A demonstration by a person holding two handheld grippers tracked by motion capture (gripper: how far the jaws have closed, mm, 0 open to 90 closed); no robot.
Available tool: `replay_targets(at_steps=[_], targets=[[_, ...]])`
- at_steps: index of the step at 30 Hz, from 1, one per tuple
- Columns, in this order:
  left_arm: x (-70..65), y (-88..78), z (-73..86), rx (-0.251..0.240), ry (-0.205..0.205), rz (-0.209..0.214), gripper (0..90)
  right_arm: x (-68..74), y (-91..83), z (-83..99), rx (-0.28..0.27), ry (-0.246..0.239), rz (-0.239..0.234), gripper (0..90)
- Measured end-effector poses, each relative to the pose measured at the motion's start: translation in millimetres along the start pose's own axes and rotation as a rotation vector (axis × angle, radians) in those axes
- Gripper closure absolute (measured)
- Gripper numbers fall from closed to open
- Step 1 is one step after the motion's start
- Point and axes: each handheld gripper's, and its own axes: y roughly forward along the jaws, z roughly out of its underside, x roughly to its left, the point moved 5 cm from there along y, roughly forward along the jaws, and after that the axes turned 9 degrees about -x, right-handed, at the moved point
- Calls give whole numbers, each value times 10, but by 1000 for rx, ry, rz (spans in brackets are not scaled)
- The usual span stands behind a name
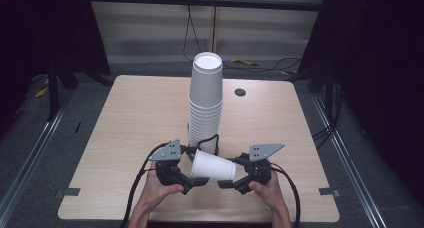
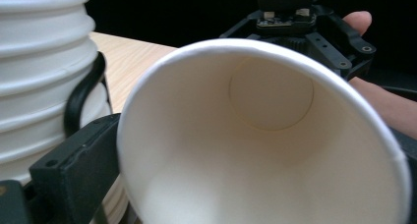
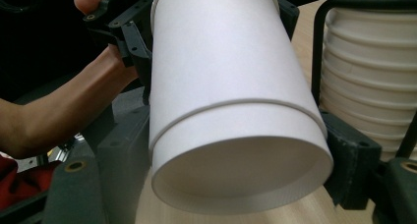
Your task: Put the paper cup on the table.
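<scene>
- Where the high view begins at its left, the person's left hand [image 1: 159, 188] holds the left gripper [image 1: 192, 174] low over the near part of the table [image 1: 125, 128]; its jaws stand wide apart around the rim end of the paper cup [image 1: 213, 167], and whether the pads touch the rim I cannot tell.
- Seen from the left gripper view, the cup's open mouth faces the camera, with its round bottom visible deep inside and one black jaw beside the rim at the left.
- Between the two grippers the paper cup lies on its side, wide mouth toward the left gripper, narrow base toward the right one, just in front of the foot of the cup stack [image 1: 205, 98].
- That stack stands upright near the middle of the table, tall and slightly leaning, with a black cable curving against its lowest cups.
- At the right, the right gripper [image 1: 235, 175], held in the right hand [image 1: 267, 188], has its jaws closed on the base end of the cup, one jaw pressed to each side in the right gripper view.
</scene>
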Motion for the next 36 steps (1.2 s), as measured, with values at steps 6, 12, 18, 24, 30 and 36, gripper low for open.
replay_targets(at_steps=[6,12,18,24,30,36], targets=[[12,22,0,-7,-7,34,13,1,5,2,3,-6,-4,243],[8,7,-39,-4,-15,58,30,1,7,13,18,-15,-13,241],[-19,-33,-90,-5,0,58,65,-1,8,22,17,-18,-23,218],[-34,-30,-90,2,2,67,79,-9,25,42,27,-19,-13,201],[-28,-36,-127,18,8,30,82,-26,43,40,6,-26,10,179],[16,-71,-125,21,0,3,82,-38,7,16,-28,-22,54,134]])
